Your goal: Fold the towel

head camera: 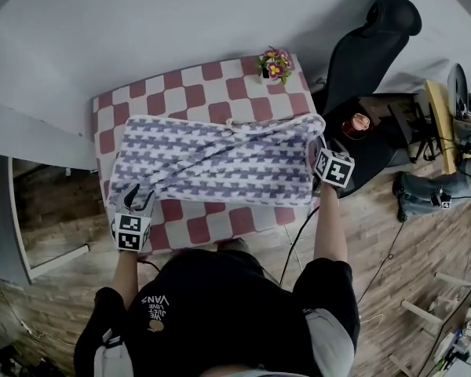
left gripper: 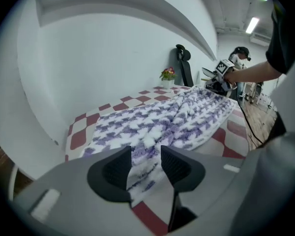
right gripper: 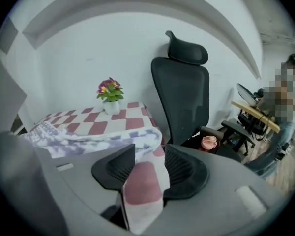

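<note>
A purple-and-white houndstooth towel point(head camera: 220, 159) lies spread and rumpled across a table with a red-and-white checked cloth point(head camera: 212, 77). My left gripper point(head camera: 133, 199) sits at the towel's near left corner. In the left gripper view, its jaws point(left gripper: 146, 163) stand open, with the towel's point(left gripper: 177, 117) corner lying loose between them. My right gripper point(head camera: 318, 151) is at the towel's right end, by the table's right edge. In the right gripper view it point(right gripper: 150, 163) is open. A red-and-white fold of the tablecloth point(right gripper: 140, 181) shows in its gap, and the towel's point(right gripper: 88, 134) edge lies just beyond.
A small flower pot point(head camera: 274, 65) stands at the table's far right corner. A black office chair point(head camera: 369, 45) is just right of the table, with a pink cup point(head camera: 358, 124) on a dark stand beside it. A white wall runs behind; cables cross the wooden floor.
</note>
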A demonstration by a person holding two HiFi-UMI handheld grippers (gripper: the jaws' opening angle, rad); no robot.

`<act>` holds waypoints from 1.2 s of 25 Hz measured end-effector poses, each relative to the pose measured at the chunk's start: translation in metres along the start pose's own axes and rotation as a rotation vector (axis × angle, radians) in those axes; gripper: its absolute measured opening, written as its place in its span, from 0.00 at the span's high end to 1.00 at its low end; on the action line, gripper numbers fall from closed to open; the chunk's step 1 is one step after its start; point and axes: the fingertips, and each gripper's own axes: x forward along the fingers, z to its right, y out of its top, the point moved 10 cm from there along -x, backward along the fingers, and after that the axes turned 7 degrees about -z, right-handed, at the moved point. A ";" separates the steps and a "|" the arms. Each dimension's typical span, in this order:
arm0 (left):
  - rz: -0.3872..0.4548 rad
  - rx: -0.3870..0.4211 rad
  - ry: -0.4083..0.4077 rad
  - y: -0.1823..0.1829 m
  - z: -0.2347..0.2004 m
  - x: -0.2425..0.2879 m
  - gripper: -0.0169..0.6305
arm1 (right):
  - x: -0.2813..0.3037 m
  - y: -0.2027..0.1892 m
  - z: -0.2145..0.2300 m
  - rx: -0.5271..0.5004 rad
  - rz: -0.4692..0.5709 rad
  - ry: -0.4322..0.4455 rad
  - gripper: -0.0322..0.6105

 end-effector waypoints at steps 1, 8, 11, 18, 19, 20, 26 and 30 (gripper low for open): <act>-0.012 0.044 -0.005 -0.002 -0.001 -0.001 0.72 | -0.014 -0.012 -0.008 -0.026 0.022 0.024 0.68; -0.099 0.356 -0.038 -0.024 -0.010 -0.005 0.71 | -0.081 -0.109 -0.101 -0.471 -0.051 0.344 0.68; -0.115 0.430 -0.049 -0.033 -0.019 -0.004 0.71 | -0.090 -0.133 -0.110 -0.544 -0.098 0.314 0.68; -0.166 0.524 0.004 -0.064 -0.042 -0.011 0.70 | -0.111 -0.154 -0.052 -0.243 -0.115 0.042 0.68; -0.167 0.511 0.023 -0.065 -0.046 -0.011 0.70 | -0.111 -0.157 -0.043 -0.196 -0.120 0.020 0.68; -0.166 0.495 0.042 -0.067 -0.050 -0.010 0.69 | -0.109 -0.161 -0.034 -0.148 -0.122 0.004 0.68; -0.174 0.406 0.067 -0.068 -0.060 -0.007 0.66 | -0.093 -0.162 -0.009 0.000 -0.121 0.033 0.67; -0.202 0.411 0.054 -0.065 -0.054 -0.004 0.70 | -0.080 -0.161 -0.013 -0.013 -0.176 0.077 0.71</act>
